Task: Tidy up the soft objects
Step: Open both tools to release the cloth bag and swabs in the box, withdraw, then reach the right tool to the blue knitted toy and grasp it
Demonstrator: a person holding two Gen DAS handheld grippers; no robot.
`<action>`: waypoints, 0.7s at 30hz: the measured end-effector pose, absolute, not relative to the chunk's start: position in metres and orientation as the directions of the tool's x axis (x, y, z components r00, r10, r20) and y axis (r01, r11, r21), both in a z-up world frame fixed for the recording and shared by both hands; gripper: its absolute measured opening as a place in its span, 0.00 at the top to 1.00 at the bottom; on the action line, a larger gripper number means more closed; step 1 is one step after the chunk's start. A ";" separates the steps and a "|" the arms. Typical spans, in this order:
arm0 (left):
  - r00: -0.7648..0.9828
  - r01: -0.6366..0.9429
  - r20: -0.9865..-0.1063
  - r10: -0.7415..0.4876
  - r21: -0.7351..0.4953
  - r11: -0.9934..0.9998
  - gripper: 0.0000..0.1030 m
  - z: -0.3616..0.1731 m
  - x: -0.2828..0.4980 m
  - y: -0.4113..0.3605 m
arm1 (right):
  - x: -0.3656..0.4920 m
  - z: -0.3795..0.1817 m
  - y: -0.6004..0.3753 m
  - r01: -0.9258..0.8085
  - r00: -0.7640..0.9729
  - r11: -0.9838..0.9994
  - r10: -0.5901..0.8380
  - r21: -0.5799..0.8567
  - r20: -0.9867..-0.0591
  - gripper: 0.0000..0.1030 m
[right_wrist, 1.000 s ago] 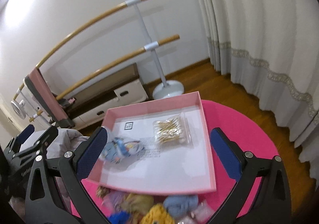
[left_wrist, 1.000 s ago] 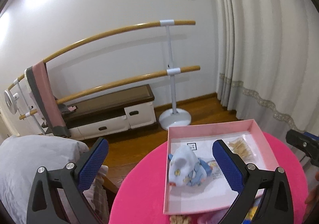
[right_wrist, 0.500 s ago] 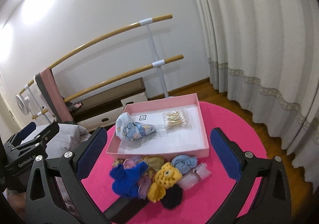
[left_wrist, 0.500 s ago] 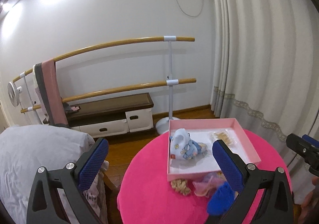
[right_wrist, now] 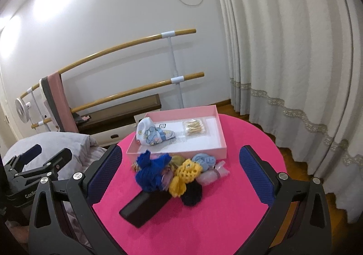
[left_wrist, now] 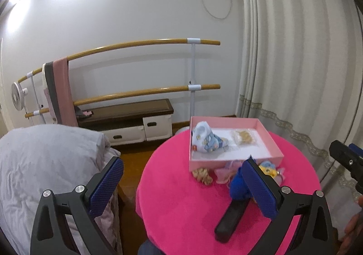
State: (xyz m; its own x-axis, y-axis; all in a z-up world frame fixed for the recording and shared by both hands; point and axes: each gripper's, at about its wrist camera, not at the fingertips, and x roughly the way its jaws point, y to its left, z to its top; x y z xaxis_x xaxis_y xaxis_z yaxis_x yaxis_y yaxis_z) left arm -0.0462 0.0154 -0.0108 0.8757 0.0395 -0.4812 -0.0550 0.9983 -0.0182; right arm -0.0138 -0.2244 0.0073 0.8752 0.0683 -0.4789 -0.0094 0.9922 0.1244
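Although a start has been made, most of the sorting appears outstanding. The pink box [right_wrist: 223, 139] sits at the far side of the round pink table [right_wrist: 249, 198] and holds two items: a printed cloth piece [right_wrist: 150, 133] in its left part and a clear packet of tan pieces [right_wrist: 194, 128] toward its far right corner. Both lie well apart on a white sheet.

Outside the box, a heap lies against its near wall: a blue knitted item [right_wrist: 150, 170], a yellow crocheted item [right_wrist: 187, 174], a light blue scrunchie [right_wrist: 204, 160], a black scrunchie [right_wrist: 192, 192] and a pale pink pouch [right_wrist: 213, 173]. A tan scrunchie [left_wrist: 202, 175] lies at the heap's left end. A black case [right_wrist: 145, 206] rests on the table's near side, touching the heap.

The left gripper [left_wrist: 181, 189] and right gripper [right_wrist: 181, 177] both stand wide apart and hold nothing, hovering over the table's near edge.

Judgement: six or more loose items remain to be placed.

Limits: heap items overlap, so their count and kind are uncertain. Whether the case belongs to the task cannot be told. Print on the sheet is illegible. The left gripper's right finger hides part of the heap in its own view.
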 end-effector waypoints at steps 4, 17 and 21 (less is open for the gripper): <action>0.875 -0.056 -0.482 0.038 -0.022 0.998 0.00 -0.005 -0.060 0.016 | -0.032 0.004 -0.228 0.000 0.879 0.991 0.064 0.134 -0.473 0.00; 0.874 -0.098 -0.479 0.076 -0.020 0.995 0.00 0.000 -0.093 0.008 | -0.061 0.000 -0.225 -0.005 0.875 0.992 0.065 0.127 -0.480 0.00; 0.873 -0.102 -0.482 0.076 -0.028 0.994 0.00 0.002 -0.094 0.010 | -0.063 -0.001 -0.221 -0.007 0.875 0.993 0.065 0.121 -0.480 0.00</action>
